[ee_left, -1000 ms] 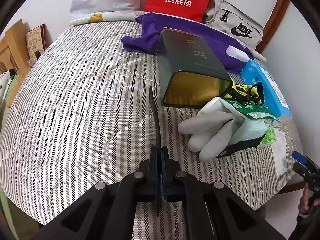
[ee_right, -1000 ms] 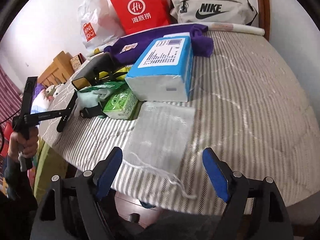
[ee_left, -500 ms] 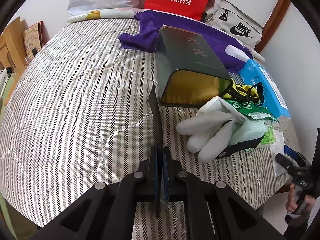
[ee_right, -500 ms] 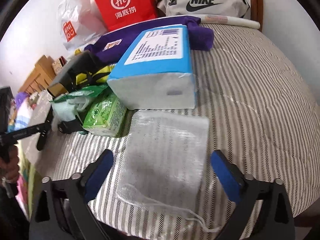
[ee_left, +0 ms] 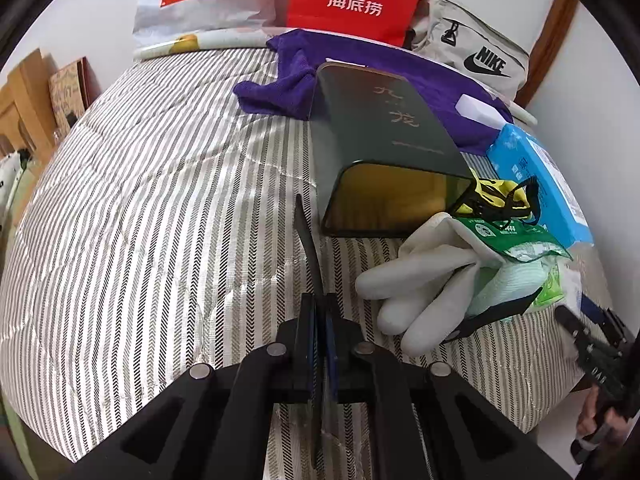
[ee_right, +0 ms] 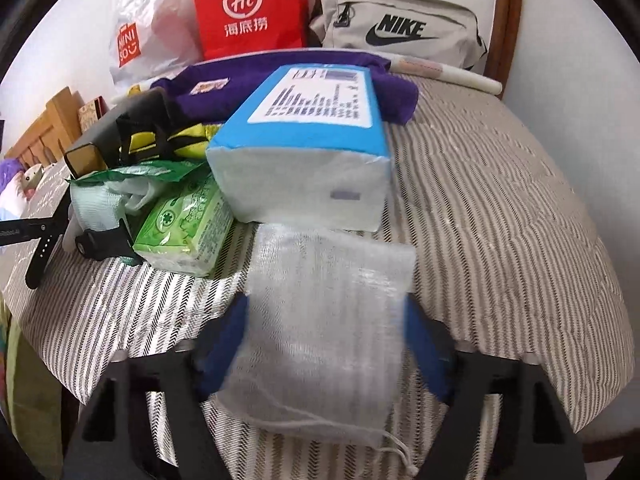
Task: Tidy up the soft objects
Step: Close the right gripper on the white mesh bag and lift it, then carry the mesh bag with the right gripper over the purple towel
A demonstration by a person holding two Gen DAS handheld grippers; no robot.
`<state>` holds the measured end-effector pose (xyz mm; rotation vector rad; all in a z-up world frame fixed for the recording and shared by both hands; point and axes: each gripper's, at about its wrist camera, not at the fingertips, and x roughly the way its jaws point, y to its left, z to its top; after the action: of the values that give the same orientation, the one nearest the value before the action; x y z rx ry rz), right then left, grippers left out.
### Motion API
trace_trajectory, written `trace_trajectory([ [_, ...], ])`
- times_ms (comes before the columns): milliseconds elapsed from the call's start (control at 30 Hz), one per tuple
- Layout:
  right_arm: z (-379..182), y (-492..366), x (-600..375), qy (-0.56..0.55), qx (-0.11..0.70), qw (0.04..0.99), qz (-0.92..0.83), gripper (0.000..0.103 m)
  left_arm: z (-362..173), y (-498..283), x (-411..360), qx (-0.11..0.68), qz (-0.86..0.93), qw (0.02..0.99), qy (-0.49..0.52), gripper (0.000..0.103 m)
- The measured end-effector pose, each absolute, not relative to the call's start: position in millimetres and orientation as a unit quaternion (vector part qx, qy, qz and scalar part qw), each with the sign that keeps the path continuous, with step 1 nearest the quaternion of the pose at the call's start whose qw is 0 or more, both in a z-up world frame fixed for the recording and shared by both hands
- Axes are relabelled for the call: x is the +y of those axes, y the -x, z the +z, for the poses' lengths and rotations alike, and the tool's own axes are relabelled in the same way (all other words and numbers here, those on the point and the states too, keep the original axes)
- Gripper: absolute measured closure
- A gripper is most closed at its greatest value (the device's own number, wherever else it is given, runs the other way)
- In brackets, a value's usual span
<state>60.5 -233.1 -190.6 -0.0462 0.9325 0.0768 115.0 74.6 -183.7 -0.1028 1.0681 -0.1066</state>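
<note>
2 grippers work over the striped bed (ee_right: 500, 200): the right gripper (ee_right: 326, 344) has just been closing around the white mesh pouch (ee_right: 328, 320) near the bed's edge, below the blue tissue pack (ee_right: 308, 152). The left gripper (ee_left: 320, 320) is pressed together on a thin dark strip (ee_left: 308, 248). Next, I judge, comes a firm pinch and lift.

Soft things on the striped bed

A white mesh pouch (ee_right: 326, 332) lies flat between the right tongs (ee_right: 326, 344), drawstring trailing nearest the camera. Just beyond it sits a blue tissue pack (ee_right: 308, 148); left of that, a green tissue packet (ee_right: 184, 236). A white glove (ee_left: 424, 280) lies right of the left tongs (ee_left: 320, 320), fingers toward them.
</note>
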Motion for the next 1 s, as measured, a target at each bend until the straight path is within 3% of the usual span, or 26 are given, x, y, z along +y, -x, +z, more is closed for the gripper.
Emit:
trace_trajectory([
  [67, -188.8, -58.8, -236.1, 0.024, 0.445, 0.894, 0.046, 0.058, -183.6, -114.0, 74.6, 0.507, -0.051, 0.859, 0.048, 0.098],
  [133, -187.4, -58.9, -237.9, 0.022, 0.445, 0.893, 0.054, 0.09, -183.2, -113.1, 75.6, 0.507, -0.05, 0.859, 0.052, 0.098],
  [233, -184.9, -60.6, -244.0, 0.006, 0.455, 0.888, 0.072, 0.097, -178.2, -108.4, 76.3, 0.501, -0.054, 0.862, 0.058, 0.099],
  [1000, -101.9, -63.7, -256.9, -0.018, 0.395, 0.906, 0.153, 0.098, -118.2, -99.4, 97.2, 0.459, -0.044, 0.884, 0.077, 0.099],
])
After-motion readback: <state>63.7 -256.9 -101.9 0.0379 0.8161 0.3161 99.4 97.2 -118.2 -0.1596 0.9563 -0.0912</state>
